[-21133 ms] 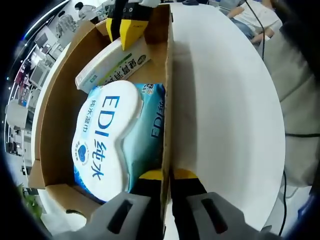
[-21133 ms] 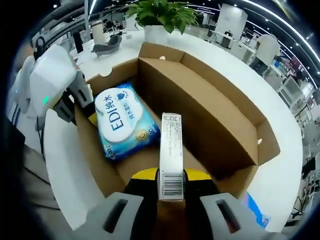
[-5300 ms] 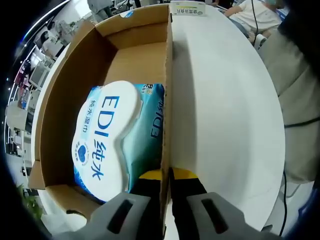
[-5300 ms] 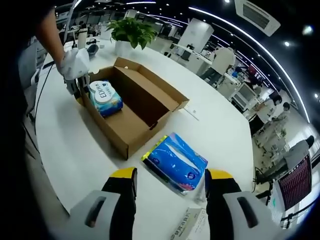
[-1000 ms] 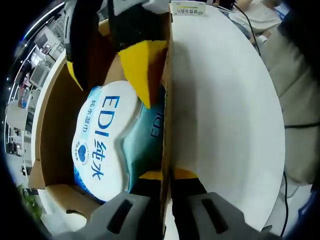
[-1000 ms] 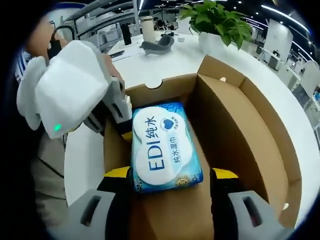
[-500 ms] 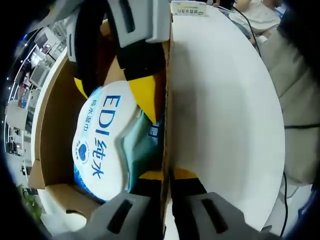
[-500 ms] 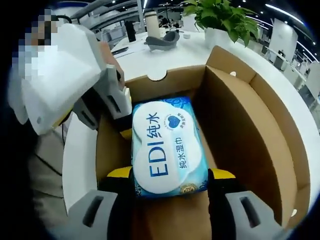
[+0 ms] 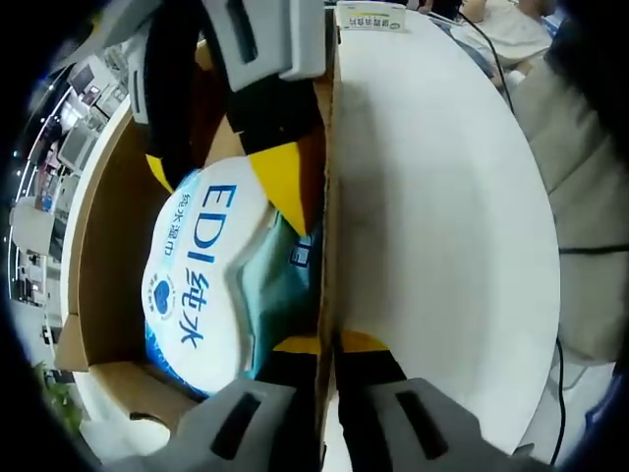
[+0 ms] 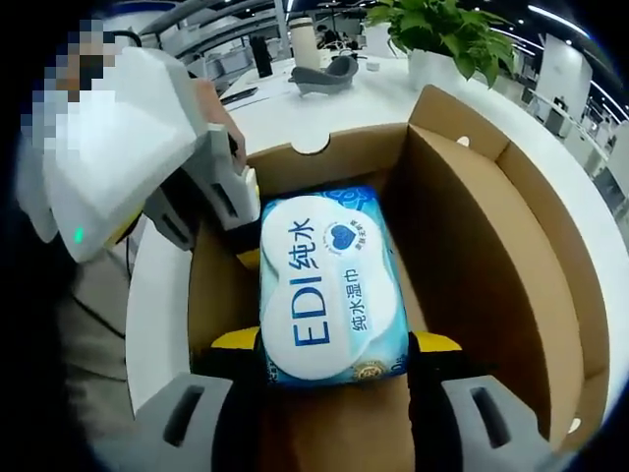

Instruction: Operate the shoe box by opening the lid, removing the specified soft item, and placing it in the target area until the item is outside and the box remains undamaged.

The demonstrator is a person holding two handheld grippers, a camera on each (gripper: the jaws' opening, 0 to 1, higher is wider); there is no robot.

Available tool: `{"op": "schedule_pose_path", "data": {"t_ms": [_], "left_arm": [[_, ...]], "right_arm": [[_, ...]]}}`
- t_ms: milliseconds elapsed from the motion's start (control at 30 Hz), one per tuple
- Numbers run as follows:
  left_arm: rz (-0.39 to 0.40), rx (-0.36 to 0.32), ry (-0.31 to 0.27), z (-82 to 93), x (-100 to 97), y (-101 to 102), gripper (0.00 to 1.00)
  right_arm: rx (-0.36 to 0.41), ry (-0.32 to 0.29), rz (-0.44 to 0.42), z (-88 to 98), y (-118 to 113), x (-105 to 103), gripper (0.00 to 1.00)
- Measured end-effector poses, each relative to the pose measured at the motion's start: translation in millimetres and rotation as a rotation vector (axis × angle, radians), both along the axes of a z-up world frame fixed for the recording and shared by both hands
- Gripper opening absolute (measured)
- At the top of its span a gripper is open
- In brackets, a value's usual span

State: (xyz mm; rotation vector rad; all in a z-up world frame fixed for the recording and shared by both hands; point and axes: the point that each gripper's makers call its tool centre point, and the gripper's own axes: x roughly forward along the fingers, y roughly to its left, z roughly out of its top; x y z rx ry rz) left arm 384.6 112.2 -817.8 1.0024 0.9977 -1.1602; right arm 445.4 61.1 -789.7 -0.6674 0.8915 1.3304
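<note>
The open cardboard shoe box [image 9: 108, 187] [image 10: 491, 226] lies on a white table [image 9: 442, 226]. Inside lies a soft blue-and-white pack of EDI wet wipes [image 9: 192, 275] [image 10: 329, 290]. My left gripper [image 9: 327, 344] is shut on the box's side wall; in the right gripper view it shows at the box's left wall [image 10: 236, 231]. My right gripper [image 10: 336, 344] stands open deep in the box, one yellow fingertip on each side of the pack's near end. In the left gripper view it [image 9: 221, 177] reaches in from the top, and one fingertip [image 9: 285, 182] presses the pack's side, which is crumpled.
A small white-and-green carton [image 9: 369, 15] lies on the table past the box's far end. A potted plant [image 10: 442, 29] and a dark object [image 10: 329, 74] stand on the table behind the box. A person's sleeve [image 9: 580, 147] is at the right.
My right gripper has sunk lower into the box, so its fingertips now flank the wipes pack and dent its side. My left gripper has kept its hold on the wall.
</note>
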Motion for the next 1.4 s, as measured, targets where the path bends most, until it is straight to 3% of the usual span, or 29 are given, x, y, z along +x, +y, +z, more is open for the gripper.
{"op": "schedule_pose_path", "data": {"t_ms": [267, 767, 1100, 1267, 1400], "left_arm": [[0.003, -0.001, 0.003, 0.0, -0.1, 0, 0.01], [0.007, -0.003, 0.005, -0.3, -0.2, 0, 0.01], [0.027, -0.002, 0.018, -0.6, 0.2, -1, 0.01], [0.047, -0.003, 0.037, -0.1, 0.3, -1, 0.02], [0.041, -0.008, 0.093, 0.4, -8.0, -2, 0.11]], "right_arm": [[-0.021, -0.004, 0.019, -0.6, -16, 7, 0.56], [-0.082, 0.006, 0.092, -1.5, -73, 25, 0.56], [-0.134, -0.015, 0.103, -2.5, -75, 24, 0.58], [-0.13, -0.057, 0.099, 1.0, -76, 24, 0.6], [-0.123, -0.082, 0.1, 4.3, -79, 23, 0.6]]}}
